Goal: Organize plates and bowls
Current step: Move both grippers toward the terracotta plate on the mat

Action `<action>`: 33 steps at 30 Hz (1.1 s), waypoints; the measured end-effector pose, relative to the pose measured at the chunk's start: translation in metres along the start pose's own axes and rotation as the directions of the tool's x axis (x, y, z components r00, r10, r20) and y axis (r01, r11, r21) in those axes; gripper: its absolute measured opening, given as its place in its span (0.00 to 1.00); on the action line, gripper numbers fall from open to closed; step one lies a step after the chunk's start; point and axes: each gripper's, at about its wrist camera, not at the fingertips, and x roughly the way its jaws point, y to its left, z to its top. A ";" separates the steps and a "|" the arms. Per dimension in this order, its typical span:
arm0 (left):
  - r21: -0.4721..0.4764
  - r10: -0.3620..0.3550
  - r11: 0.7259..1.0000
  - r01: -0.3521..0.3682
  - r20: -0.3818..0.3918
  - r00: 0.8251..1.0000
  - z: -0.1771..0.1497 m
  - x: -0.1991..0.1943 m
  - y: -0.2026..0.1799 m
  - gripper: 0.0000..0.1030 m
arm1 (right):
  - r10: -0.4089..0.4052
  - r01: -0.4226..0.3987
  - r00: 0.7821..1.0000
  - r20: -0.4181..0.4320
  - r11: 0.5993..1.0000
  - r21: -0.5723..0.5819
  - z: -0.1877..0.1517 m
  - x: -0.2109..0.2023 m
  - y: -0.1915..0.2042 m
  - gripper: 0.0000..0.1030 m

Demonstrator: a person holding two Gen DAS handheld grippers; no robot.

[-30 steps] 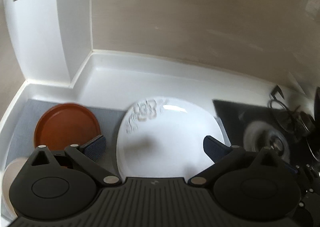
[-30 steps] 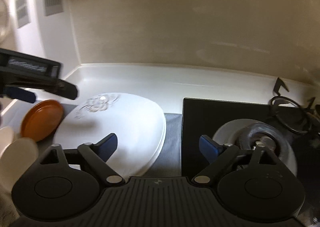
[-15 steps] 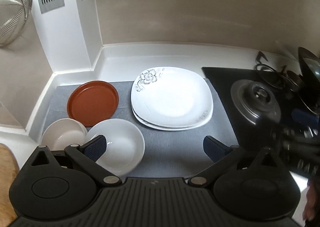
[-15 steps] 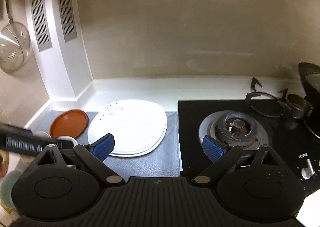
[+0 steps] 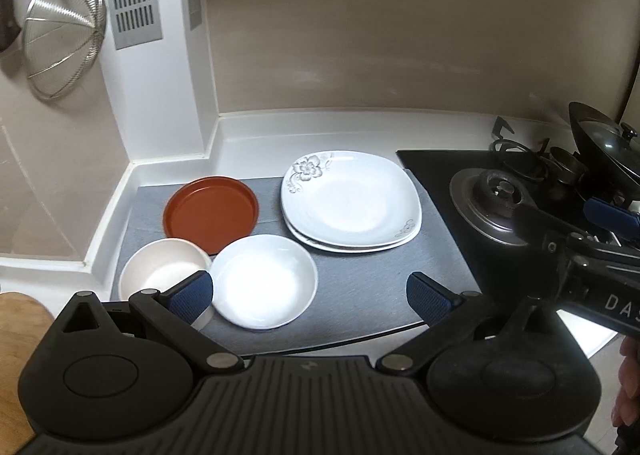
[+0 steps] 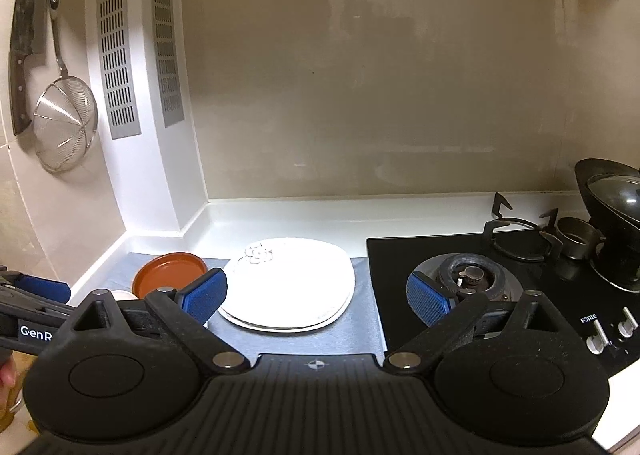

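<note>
On a grey mat (image 5: 360, 279) lie two stacked white square plates with a flower print (image 5: 348, 201), a red-brown round plate (image 5: 210, 211), a white bowl (image 5: 264, 281) and a cream bowl (image 5: 164, 275). My left gripper (image 5: 308, 295) is open and empty, held above the mat's near edge over the white bowl. My right gripper (image 6: 318, 295) is open and empty, held back from the counter; the stacked plates (image 6: 288, 283) and the red-brown plate (image 6: 170, 273) lie ahead of it. The right gripper also shows at the right edge of the left wrist view (image 5: 600, 239).
A black gas hob (image 6: 500, 271) with a burner lies right of the mat, and a wok with a lid (image 6: 616, 215) stands at its far right. A wire strainer (image 5: 60, 43) hangs on the left wall. A wooden board (image 5: 16, 319) sits at the near left.
Both grippers have pulled back and up from the stacked plates. More of the counter, the bowls and the hob now shows. Both stay open and empty.
</note>
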 end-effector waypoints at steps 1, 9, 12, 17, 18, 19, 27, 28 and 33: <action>-0.004 -0.002 1.000 0.002 0.001 1.000 -0.002 -0.002 0.004 1.00 | -0.003 0.003 1.000 0.001 1.000 -0.001 -0.001 -0.002 0.003 0.94; -0.044 -0.013 0.999 0.013 0.013 1.000 -0.007 -0.011 0.034 1.00 | -0.003 0.002 1.000 -0.003 0.999 -0.032 0.000 -0.011 0.030 0.95; -0.080 -0.003 0.997 0.004 0.016 1.000 -0.006 -0.013 0.051 1.00 | 0.012 -0.013 1.000 -0.008 0.998 -0.058 0.002 -0.011 0.042 0.95; -0.137 0.045 0.990 -0.042 0.017 0.999 0.002 -0.009 0.082 1.00 | 0.054 -0.057 0.998 -0.032 0.994 -0.088 0.008 -0.002 0.056 0.95; -0.151 0.054 0.987 -0.051 0.013 0.998 0.006 -0.006 0.088 1.00 | 0.061 -0.065 0.997 -0.036 0.994 -0.093 0.010 0.002 0.058 0.95; -0.164 0.066 0.984 -0.064 0.009 0.998 0.009 -0.002 0.095 1.00 | 0.070 -0.074 0.997 -0.042 0.993 -0.097 0.012 0.007 0.060 0.95; -0.159 0.190 0.967 -0.201 -0.079 0.978 0.050 0.054 0.135 1.00 | 0.210 -0.222 0.972 -0.109 0.968 -0.114 0.036 0.077 0.069 0.95; -0.144 0.207 0.965 -0.219 -0.098 0.974 0.054 0.065 0.139 1.00 | 0.228 -0.242 0.965 -0.127 0.964 -0.108 0.038 0.090 0.071 0.95; -0.159 0.200 0.959 -0.232 -0.194 0.960 0.069 0.118 0.159 1.00 | 0.282 -0.306 0.938 -0.204 0.947 -0.097 0.045 0.148 0.080 0.95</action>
